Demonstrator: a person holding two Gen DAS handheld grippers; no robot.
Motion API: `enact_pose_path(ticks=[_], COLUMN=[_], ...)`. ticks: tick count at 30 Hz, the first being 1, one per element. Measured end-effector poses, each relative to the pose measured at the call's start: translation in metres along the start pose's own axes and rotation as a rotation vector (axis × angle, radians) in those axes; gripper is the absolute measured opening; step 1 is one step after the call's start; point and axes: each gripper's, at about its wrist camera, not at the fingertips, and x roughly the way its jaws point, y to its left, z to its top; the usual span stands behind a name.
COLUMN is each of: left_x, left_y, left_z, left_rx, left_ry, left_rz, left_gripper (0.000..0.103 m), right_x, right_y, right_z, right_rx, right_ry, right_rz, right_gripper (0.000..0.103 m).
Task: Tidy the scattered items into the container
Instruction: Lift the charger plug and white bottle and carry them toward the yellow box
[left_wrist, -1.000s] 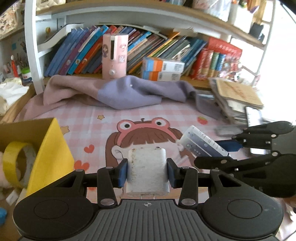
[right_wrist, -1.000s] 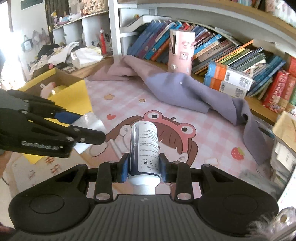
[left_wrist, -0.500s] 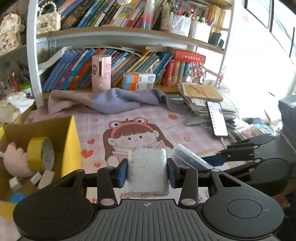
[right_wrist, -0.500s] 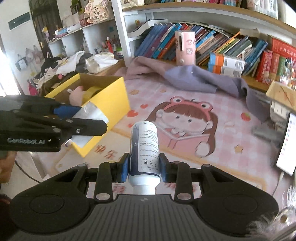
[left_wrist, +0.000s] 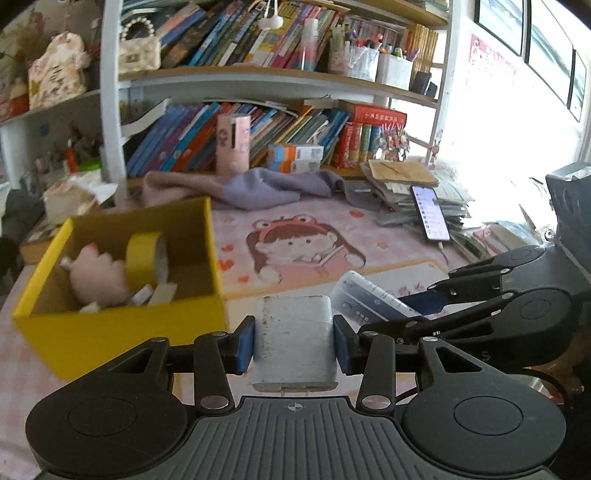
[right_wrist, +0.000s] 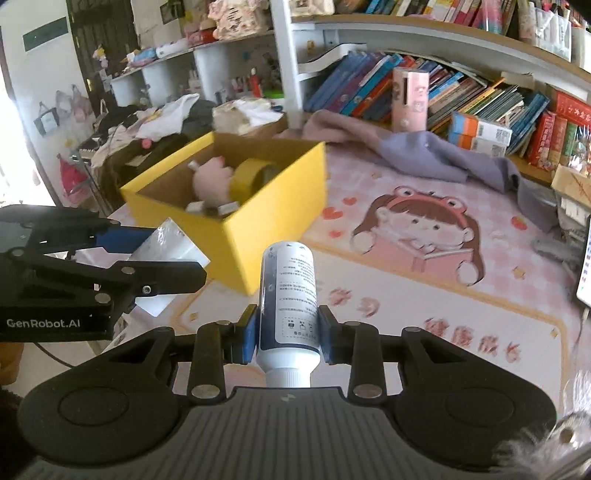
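Note:
My left gripper (left_wrist: 294, 343) is shut on a white charger block (left_wrist: 293, 339), held in the air to the right of the yellow box's near corner. My right gripper (right_wrist: 287, 336) is shut on a white and dark blue tube (right_wrist: 288, 299), cap toward the camera. The yellow cardboard box (left_wrist: 122, 332) (right_wrist: 266, 221) stands open at the left of the pink desk mat. Inside it lie a pink plush toy (left_wrist: 96, 277), a yellow tape roll (left_wrist: 146, 254) and small white pieces. Each gripper shows in the other's view: the right gripper (left_wrist: 424, 306), the left gripper (right_wrist: 147, 258).
A purple and pink cloth (left_wrist: 258, 188) lies along the back of the mat before a bookshelf (left_wrist: 258, 122). A pink cylinder (left_wrist: 232, 144) and an orange and blue carton (left_wrist: 295, 157) stand there. A phone (left_wrist: 430, 212) rests on a paper stack at the right.
Both grippers have pulled back and risen with their loads still held. The mat and shelf look farther off, and the yellow box has come fully into view at the left.

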Motion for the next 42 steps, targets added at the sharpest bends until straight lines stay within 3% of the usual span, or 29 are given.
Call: enact_pose_path(ticks=[13,23,34,42], left_x=[-0.064,-0.092,-0.075,-0.009], left_y=[0.050,0.087,0.133,0.158], left_z=[-0.046,-0.053,-0.006,0.040], left_rx=[-0.033,-0.096,-0.058,-0.001], left_ry=[0.012,-0.028,-0.113,-0.114], left_rz=[0.014,0.087,0.177,0.188], left_gripper=[0.042,0.042,0.042,0.042], right_x=[0.004,0.010,0.036,0.087], right_y=[0.097,0.140,0.143,0.125], right_z=[-0.019,-0.006,0.055,0.111], right_rx=[-0.002,-0.091,-0.172,-0.232], right_ry=[0.016,0.028,-0.048,-0.124], right_rz=[0.031,0.069,0.081,0.011], right_gripper=[0.031,0.031,0.031,0.031])
